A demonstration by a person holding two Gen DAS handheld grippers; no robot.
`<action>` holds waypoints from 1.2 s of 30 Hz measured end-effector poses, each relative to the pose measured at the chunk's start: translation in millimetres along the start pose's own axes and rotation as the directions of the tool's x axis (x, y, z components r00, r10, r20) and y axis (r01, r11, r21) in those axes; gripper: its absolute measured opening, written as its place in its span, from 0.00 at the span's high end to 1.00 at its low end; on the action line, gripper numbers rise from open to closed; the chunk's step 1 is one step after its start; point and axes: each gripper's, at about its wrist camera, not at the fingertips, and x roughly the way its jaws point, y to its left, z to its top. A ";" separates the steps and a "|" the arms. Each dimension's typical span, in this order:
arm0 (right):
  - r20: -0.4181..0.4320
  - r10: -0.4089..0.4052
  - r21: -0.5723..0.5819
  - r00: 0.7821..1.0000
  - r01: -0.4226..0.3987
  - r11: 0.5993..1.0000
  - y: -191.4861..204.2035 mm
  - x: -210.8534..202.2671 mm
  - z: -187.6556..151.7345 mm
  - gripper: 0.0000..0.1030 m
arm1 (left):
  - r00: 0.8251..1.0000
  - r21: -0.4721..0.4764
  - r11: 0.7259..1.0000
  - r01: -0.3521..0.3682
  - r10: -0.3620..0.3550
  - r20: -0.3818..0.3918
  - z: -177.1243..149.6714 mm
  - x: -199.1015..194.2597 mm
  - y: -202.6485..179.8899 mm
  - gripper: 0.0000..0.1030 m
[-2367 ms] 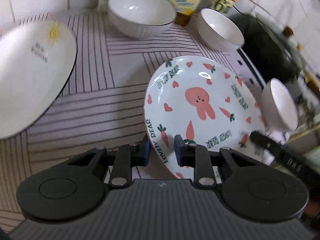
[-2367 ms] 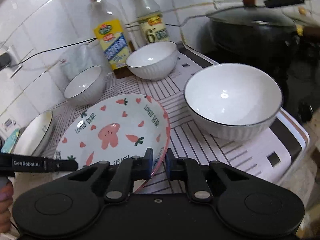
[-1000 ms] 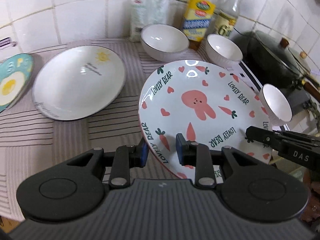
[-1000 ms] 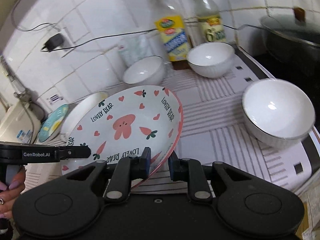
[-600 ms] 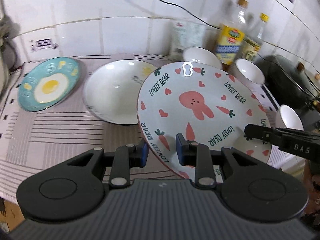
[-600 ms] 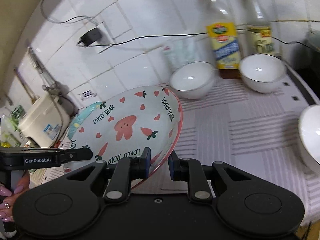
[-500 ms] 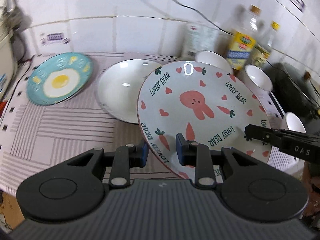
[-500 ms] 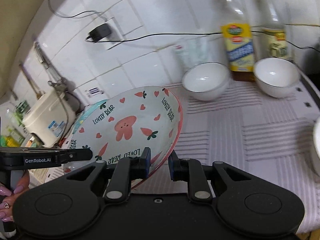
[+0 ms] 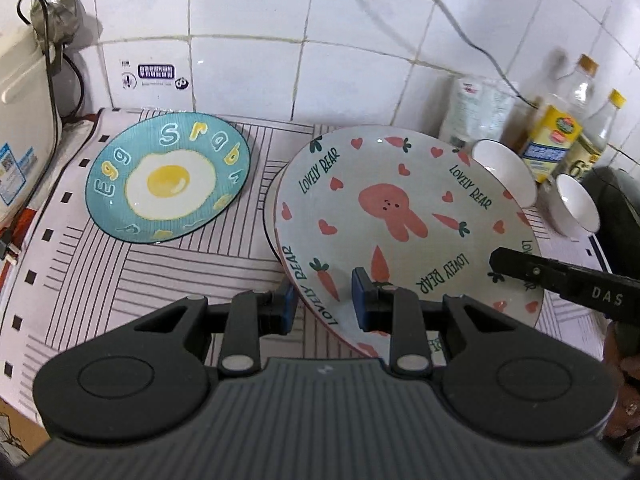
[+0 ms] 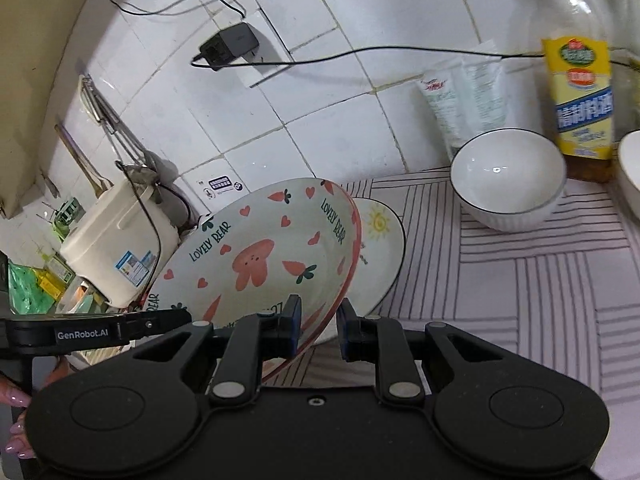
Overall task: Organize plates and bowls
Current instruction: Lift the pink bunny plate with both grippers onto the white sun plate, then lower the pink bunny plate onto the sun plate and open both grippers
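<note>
A bunny-and-carrot plate (image 9: 400, 216) (image 10: 260, 256) hangs tilted between both grippers. My left gripper (image 9: 322, 306) is shut on its near left rim. My right gripper (image 10: 318, 328) is shut on the opposite rim and shows as a black arm at the right of the left wrist view. The plate hovers over a white plate with a sun drawing (image 10: 380, 248), which it mostly covers. A teal fried-egg plate (image 9: 168, 178) lies flat to the left. Two white bowls (image 9: 504, 172) (image 9: 574, 204) stand at the right; the nearer bowl (image 10: 508, 176) also shows in the right wrist view.
The striped mat (image 9: 160, 280) covers the counter. Oil bottles (image 9: 554, 140) and a pouch (image 10: 460, 104) line the tiled wall. A dark pot (image 9: 616, 208) sits far right, a cream rice cooker (image 10: 120, 248) far left. A plug and cable (image 10: 232, 46) hang on the wall.
Both grippers have carried the bunny plate leftward along the counter, away from the bowls and pot. It now hangs over the white sun plate, and the teal plate has come nearer.
</note>
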 end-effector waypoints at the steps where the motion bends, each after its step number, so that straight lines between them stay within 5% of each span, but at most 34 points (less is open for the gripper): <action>1: -0.001 0.002 0.007 1.000 -0.002 1.000 -1.6 5.6 2.2 0.78 | 1.000 -0.003 1.000 0.001 -0.001 -0.003 2.5 5.7 2.2 0.75; 25: -0.087 -0.129 0.047 0.988 0.133 0.990 -7.1 66.0 6.7 0.77 | 0.981 -0.022 1.000 -0.020 0.015 -0.194 38.1 75.3 17.5 0.73; 36: -0.111 -0.284 -0.060 0.953 0.278 0.959 18.9 75.7 10.2 0.74 | 0.966 -0.068 0.998 -0.005 -0.013 -0.260 39.5 87.6 27.8 0.72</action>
